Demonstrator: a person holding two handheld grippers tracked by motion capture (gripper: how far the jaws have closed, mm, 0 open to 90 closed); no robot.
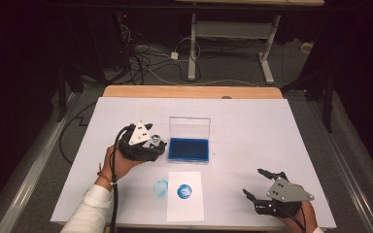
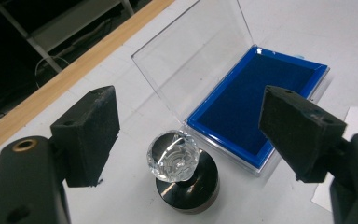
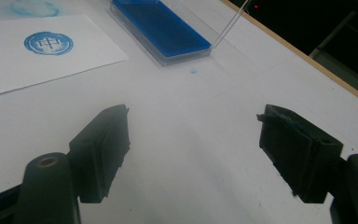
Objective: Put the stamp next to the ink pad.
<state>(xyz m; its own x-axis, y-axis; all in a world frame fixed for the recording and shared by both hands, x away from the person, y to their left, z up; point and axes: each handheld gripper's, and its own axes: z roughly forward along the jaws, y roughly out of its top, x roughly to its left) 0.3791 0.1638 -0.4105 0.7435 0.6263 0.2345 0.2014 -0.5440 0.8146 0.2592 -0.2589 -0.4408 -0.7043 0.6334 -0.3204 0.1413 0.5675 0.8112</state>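
The white table [image 1: 252, 141] was brightly lit from above, while everything beyond it was left dark. Glare was seen on the clear lid [image 2: 191, 56]; nearby edges were softly blurred.

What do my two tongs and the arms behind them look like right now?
Both tongs, left and right, are black, with blocky dark pads and a grey three-cornered plate on top. A black cable trails from the left. White sleeve, orange wristband.

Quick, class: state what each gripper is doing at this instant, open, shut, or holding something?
Left gripper: open, holding nothing; the stamp stands free between its jaws.
Right gripper: open, empty, over bare table.
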